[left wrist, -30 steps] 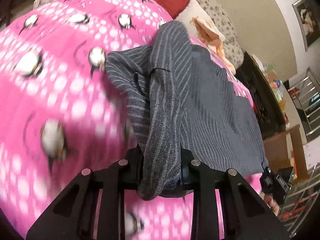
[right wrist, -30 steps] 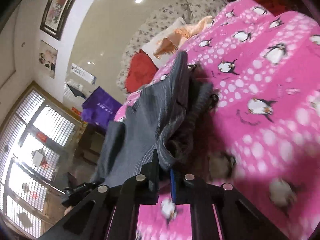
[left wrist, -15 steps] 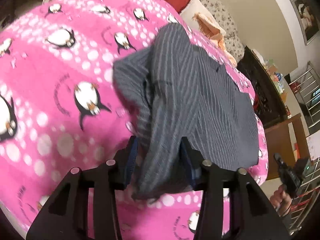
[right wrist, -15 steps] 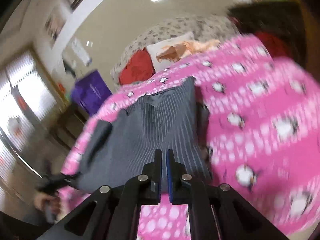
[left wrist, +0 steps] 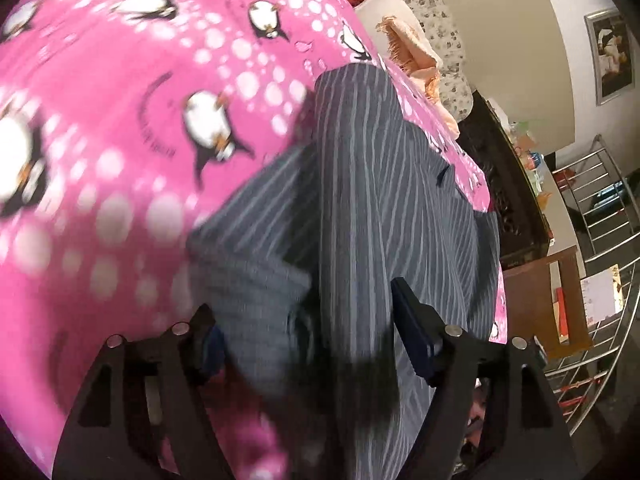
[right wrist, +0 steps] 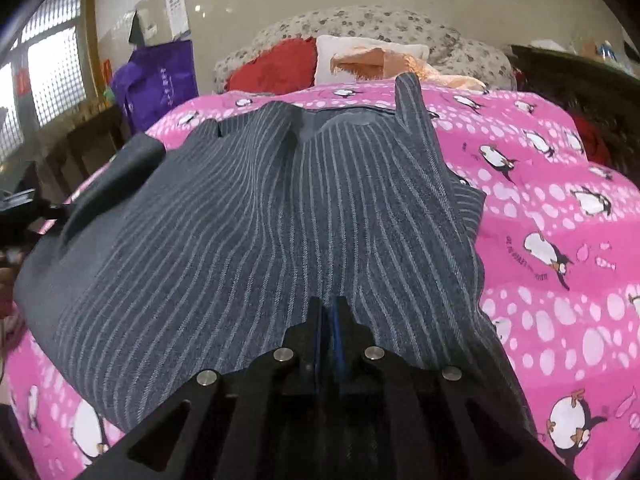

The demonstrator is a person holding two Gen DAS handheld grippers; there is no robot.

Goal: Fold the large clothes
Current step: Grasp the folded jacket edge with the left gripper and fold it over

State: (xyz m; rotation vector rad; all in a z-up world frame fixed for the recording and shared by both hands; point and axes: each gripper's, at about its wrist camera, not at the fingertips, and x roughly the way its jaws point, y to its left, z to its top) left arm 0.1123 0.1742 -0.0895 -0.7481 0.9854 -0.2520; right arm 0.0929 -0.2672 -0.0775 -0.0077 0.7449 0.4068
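You are working over a pink blanket (right wrist: 560, 216) printed with penguins and white dots, spread across a bed. At its far end lie a red cushion (right wrist: 276, 66), a white pillow (right wrist: 360, 46) with a peach cloth (right wrist: 372, 64) on it, and a flowered cover (right wrist: 352, 20) behind. A purple bag (right wrist: 160, 80) stands by the bright window (right wrist: 52, 76); a metal rack (left wrist: 600, 216) and a framed picture (left wrist: 614, 60) show in your left view.

The grey striped garment (right wrist: 256, 216) lies flat on the blanket. Your right gripper (right wrist: 330, 312) has its jaws pressed together on the garment's near edge. Your left gripper (left wrist: 308, 332) has its jaws wide apart, with a bunched fold of garment (left wrist: 360, 220) lying between them, unclamped.

The left view is motion-blurred, so the fold's layers are hard to read. The garment's left edge drops off the bed, out of sight.
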